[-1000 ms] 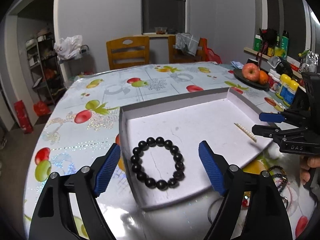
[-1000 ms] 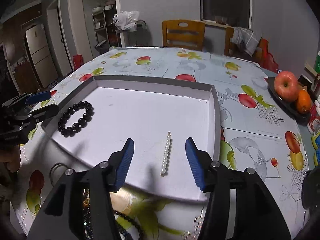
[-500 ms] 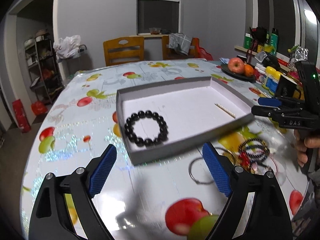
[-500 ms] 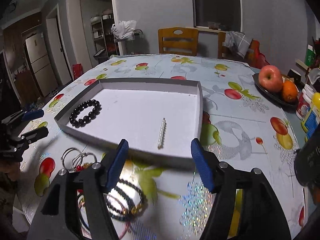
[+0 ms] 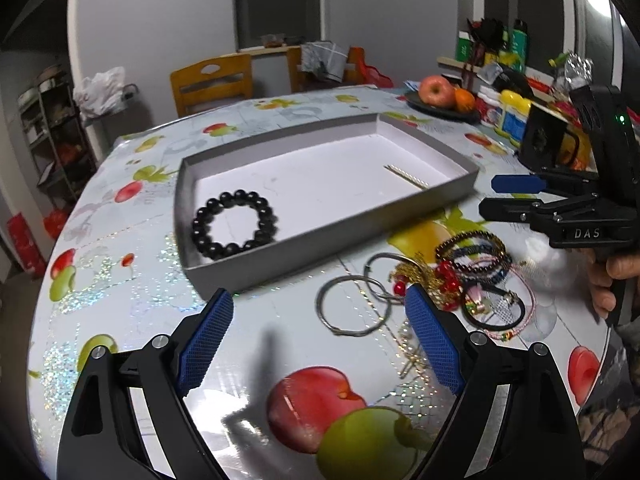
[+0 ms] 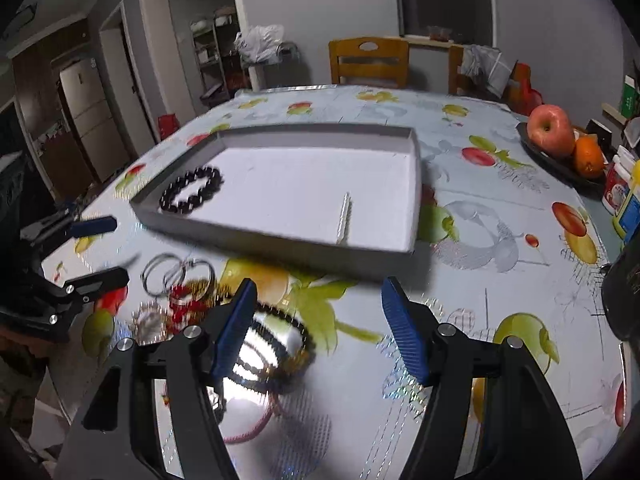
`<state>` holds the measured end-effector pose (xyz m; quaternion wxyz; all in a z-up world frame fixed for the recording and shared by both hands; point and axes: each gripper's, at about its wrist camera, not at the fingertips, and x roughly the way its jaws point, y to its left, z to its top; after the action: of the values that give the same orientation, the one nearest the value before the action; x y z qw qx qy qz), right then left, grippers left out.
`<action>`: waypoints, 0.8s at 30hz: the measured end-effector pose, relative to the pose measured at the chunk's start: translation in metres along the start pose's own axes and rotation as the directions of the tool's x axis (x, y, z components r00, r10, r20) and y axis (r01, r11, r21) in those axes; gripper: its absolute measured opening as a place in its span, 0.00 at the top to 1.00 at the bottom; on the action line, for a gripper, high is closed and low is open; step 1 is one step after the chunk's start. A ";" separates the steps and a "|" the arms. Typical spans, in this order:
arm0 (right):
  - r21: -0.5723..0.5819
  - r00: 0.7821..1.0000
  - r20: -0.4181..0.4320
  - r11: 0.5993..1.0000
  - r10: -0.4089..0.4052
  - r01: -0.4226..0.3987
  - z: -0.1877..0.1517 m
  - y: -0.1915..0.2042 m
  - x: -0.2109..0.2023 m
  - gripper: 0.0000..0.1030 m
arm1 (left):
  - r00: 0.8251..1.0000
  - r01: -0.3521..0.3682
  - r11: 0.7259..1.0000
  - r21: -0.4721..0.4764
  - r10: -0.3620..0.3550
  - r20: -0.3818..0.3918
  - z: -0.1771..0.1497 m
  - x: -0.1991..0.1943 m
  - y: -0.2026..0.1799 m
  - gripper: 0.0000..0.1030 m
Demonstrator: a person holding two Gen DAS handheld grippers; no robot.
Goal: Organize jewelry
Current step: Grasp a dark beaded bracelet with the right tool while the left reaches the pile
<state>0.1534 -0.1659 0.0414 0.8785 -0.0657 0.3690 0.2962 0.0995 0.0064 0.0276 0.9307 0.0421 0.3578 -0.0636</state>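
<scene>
Left tongs (image 5: 318, 334) apart, nothing between the pads, hovering over the fruit-print desk (image 5: 132, 280) just short of the grey tray (image 5: 328, 236). Jaws have just been opening a bit. Right tongs (image 6: 316, 328) also apart and empty, jaws just widened too, over the desk on the near side of the tray.

Black bead bracelet (image 5: 234, 224) lies flat in the tray's near-left corner. Pearl strand (image 6: 344, 218) lies straight in the tray near its right wall; in the left view it shows only as a thin pale line, half hidden behind the tray wall.

The left view gives the loose jewelry pile (image 5: 476, 276) sharply: two metal rings (image 5: 354, 306) side by side, red beads, gold chain, dark beaded bracelets, pink cord, a black hair tie, all on the desk outside the tray, just past the right pad. In the right view the same pile is blurred and partly hidden behind the left pad (image 6: 234, 330).

The right view alone shows the fridge and doorway at left. The left view shows a hand (image 5: 608, 280) gripping the right tool's handle. Fruit plate (image 6: 560, 164) with apple and orange at the far right in both.
</scene>
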 end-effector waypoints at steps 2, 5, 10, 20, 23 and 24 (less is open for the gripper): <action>-0.013 1.000 -0.024 1.000 0.015 -0.015 -0.003 0.003 0.001 0.37 | 1.000 -0.001 1.000 0.008 0.001 -0.007 0.000 0.002 -0.003 0.15; -0.042 0.998 -0.062 0.999 0.026 -0.028 -0.009 0.009 0.005 0.37 | 1.000 -0.003 1.000 0.009 0.003 -0.012 -0.001 0.002 -0.003 0.15; -0.062 0.996 -0.078 0.997 0.042 -0.047 -0.015 0.014 0.005 0.37 | 1.000 0.002 1.000 -0.010 -0.002 -0.022 -0.003 0.003 -0.001 0.15; 0.006 0.994 -0.110 1.000 0.027 -0.026 -0.018 0.002 0.007 0.58 | 1.000 0.004 1.000 -0.011 -0.004 -0.012 -0.007 -0.001 -0.002 0.15; 0.015 0.992 -0.118 0.999 0.037 -0.035 -0.019 -0.001 0.009 0.66 | 1.000 0.013 1.000 0.006 -0.013 -0.005 -0.005 -0.002 -0.007 0.15; 0.012 0.992 -0.119 0.999 0.036 -0.035 -0.018 -0.001 0.009 0.73 | 1.000 0.023 1.000 0.007 -0.023 -0.002 -0.004 -0.003 -0.009 0.15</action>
<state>0.1477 -0.1689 0.0220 0.8497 -0.0725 0.4236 0.3057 0.0932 -0.0013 0.0263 0.9295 0.0415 0.3587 -0.0756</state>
